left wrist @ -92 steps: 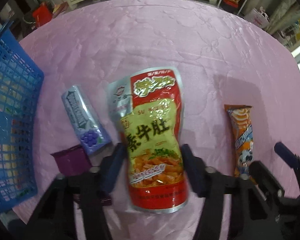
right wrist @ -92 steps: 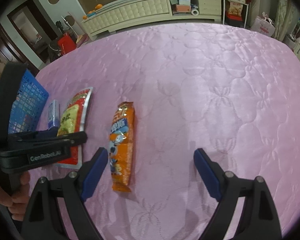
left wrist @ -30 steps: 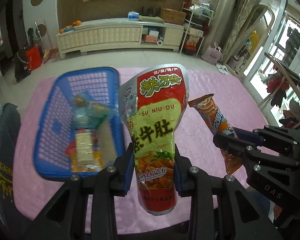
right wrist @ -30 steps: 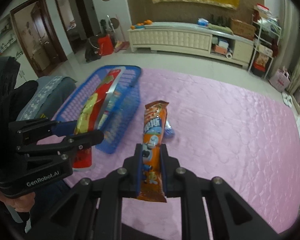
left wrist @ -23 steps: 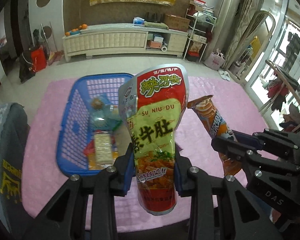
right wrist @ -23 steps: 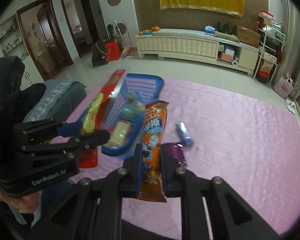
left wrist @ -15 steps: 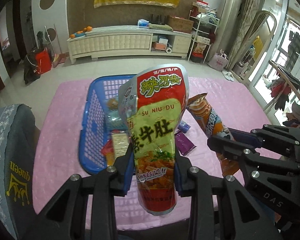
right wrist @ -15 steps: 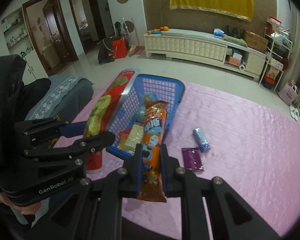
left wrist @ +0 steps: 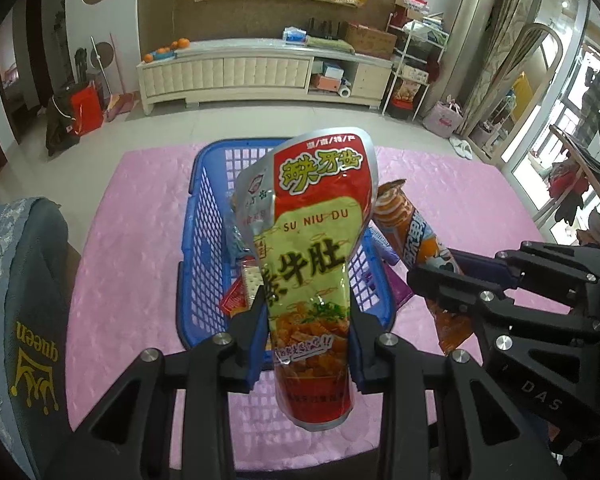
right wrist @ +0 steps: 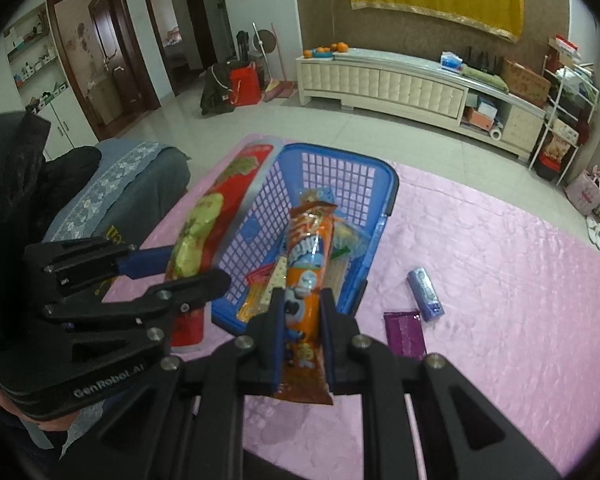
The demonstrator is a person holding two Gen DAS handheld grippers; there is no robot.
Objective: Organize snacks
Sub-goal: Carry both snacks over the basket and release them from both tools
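My left gripper (left wrist: 306, 320) is shut on a red and yellow snack pouch (left wrist: 314, 240), held upright above the near end of the blue basket (left wrist: 204, 248). My right gripper (right wrist: 302, 316) is shut on an orange snack stick pack (right wrist: 308, 256), also raised over the basket (right wrist: 340, 172). The basket holds several snacks, among them crackers (right wrist: 274, 280). A blue-purple gum pack (right wrist: 425, 290) and a purple packet (right wrist: 405, 330) lie on the pink table to the basket's right. Each gripper shows in the other's view: the right (left wrist: 440, 280), the left (right wrist: 196, 276).
The pink quilted table (right wrist: 500, 280) reaches right of the basket. A grey chair back (left wrist: 20, 300) with "queen" lettering stands at the table's left edge. A white cabinet (left wrist: 260, 72) and shelves line the far wall.
Both grippers closed on their snacks, lifted them off the table and carried them toward the basket. Over the last second the view kept shifting until the basket sits right behind both packs.
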